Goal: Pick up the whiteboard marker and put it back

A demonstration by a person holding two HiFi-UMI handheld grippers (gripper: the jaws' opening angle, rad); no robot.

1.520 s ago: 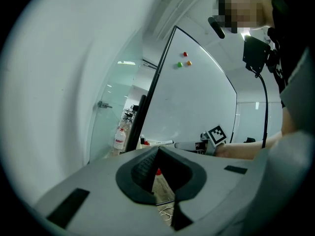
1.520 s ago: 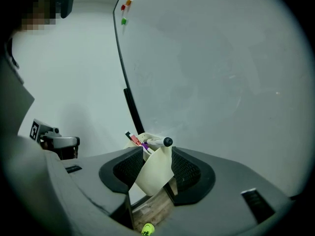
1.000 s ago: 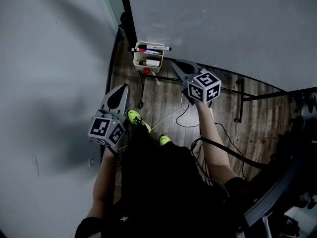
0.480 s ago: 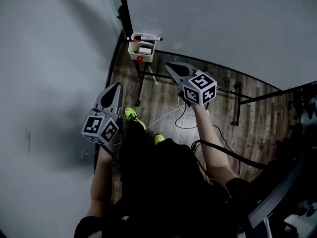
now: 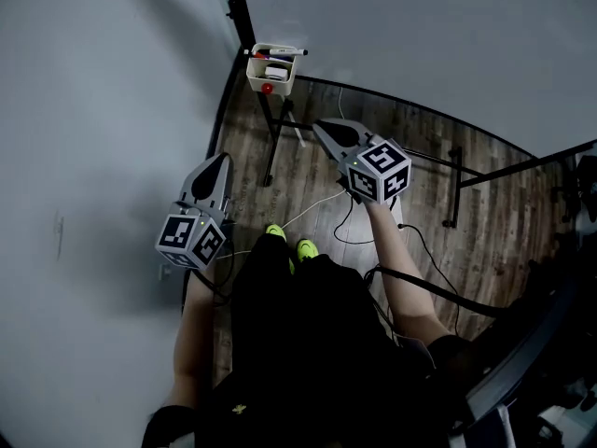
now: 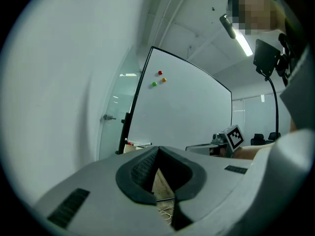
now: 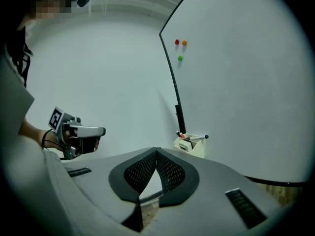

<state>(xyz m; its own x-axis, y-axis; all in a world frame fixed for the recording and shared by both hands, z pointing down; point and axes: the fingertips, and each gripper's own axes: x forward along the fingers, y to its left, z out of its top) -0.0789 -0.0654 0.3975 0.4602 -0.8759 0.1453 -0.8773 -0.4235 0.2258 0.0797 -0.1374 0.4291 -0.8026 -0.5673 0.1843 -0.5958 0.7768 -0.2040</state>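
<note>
A whiteboard marker (image 5: 281, 52) lies across the top of a cream tray (image 5: 270, 73) fixed at the whiteboard's lower left corner, with other markers inside the tray. My right gripper (image 5: 320, 126) is shut and empty, a short way below and right of the tray. Further left and lower, my left gripper (image 5: 220, 160) is also shut and empty. In the right gripper view, the tray (image 7: 189, 145) and marker (image 7: 198, 137) lie beyond the shut gripper (image 7: 156, 150). From the left gripper (image 6: 157, 148), the tray (image 6: 131, 146) shows small and far.
The whiteboard (image 5: 420, 35) carries red, orange and green magnets (image 7: 179, 49). Its black stand legs (image 5: 272, 143) and loose cables (image 5: 345, 222) lie on the wooden floor. A pale wall (image 5: 93, 110) closes the left side. The person's feet (image 5: 289, 245) stand below the grippers.
The person has stepped back, feet now together. Both grippers have drawn away from the tray, still shut and empty. The marker has stayed on the tray.
</note>
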